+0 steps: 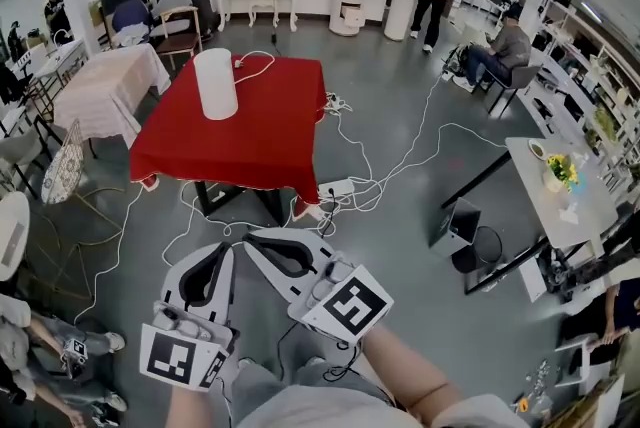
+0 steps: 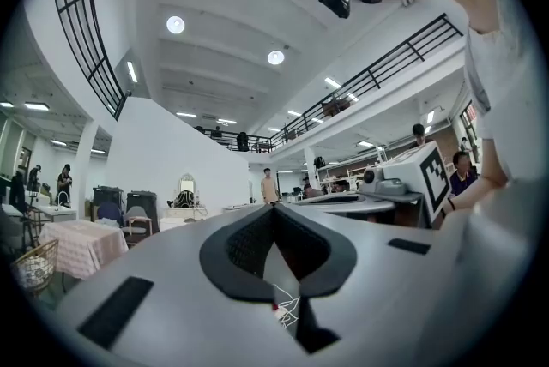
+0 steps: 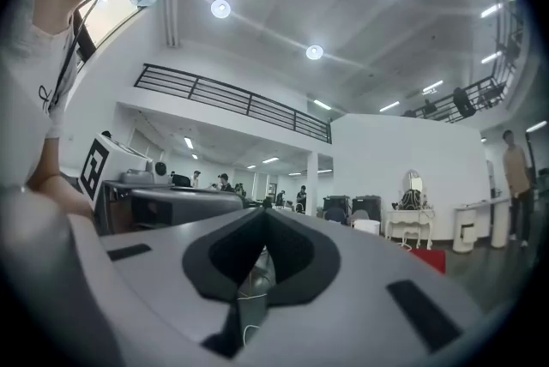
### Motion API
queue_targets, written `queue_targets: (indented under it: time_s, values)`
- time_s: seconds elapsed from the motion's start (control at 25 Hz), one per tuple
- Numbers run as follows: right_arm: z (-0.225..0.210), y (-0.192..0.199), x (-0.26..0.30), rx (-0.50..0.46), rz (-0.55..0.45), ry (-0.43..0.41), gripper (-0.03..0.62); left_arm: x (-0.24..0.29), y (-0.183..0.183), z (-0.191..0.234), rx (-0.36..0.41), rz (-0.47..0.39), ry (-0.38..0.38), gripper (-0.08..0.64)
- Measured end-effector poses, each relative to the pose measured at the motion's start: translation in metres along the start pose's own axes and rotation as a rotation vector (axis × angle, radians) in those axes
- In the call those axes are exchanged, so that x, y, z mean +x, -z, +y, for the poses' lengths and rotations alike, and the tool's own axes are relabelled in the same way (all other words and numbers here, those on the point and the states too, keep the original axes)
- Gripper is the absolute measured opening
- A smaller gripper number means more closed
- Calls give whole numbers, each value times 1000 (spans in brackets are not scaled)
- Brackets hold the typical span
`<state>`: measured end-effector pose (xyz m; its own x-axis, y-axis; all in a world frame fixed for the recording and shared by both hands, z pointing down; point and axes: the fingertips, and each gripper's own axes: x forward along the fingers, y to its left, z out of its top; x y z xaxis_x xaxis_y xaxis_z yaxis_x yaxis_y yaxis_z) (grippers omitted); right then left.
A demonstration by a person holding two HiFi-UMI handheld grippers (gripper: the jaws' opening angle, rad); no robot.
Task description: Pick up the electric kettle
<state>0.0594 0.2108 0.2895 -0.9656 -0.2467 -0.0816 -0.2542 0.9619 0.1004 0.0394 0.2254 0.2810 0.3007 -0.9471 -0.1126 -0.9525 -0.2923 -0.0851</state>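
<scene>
The electric kettle (image 1: 215,83), a plain white cylinder, stands upright on the far left part of a table under a red cloth (image 1: 265,131); a white cord runs from it toward the table's back edge. Both grippers are low in the head view, well short of the table and above the grey floor. The left gripper (image 1: 226,252) is shut, its dark pads meeting at the tip (image 2: 273,207), nothing between them. Beside it, the right gripper (image 1: 252,237) is also shut and empty (image 3: 263,211). A corner of the red cloth (image 3: 426,260) shows in the right gripper view.
White cables and a power strip (image 1: 337,187) lie on the floor right of the red table. A checked-cloth table (image 1: 110,81) and a wicker chair (image 1: 62,166) stand to the left, and a white desk (image 1: 560,186) to the right. People stand and sit at the room's edges.
</scene>
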Motion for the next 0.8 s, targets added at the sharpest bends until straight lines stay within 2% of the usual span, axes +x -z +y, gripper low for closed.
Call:
queue_targets:
  time_s: [0.16,0.44,0.8]
  values:
    - [-15,0,-6,33,-32,-12,7,9,1,-3,14,1,-24,9]
    - [-35,8,15,27,-18,-20,6,32,15,19,-6,30,-7,9]
    - [-85,14,97,10,-5,9,6,88,29,99,-17,17,59,9]
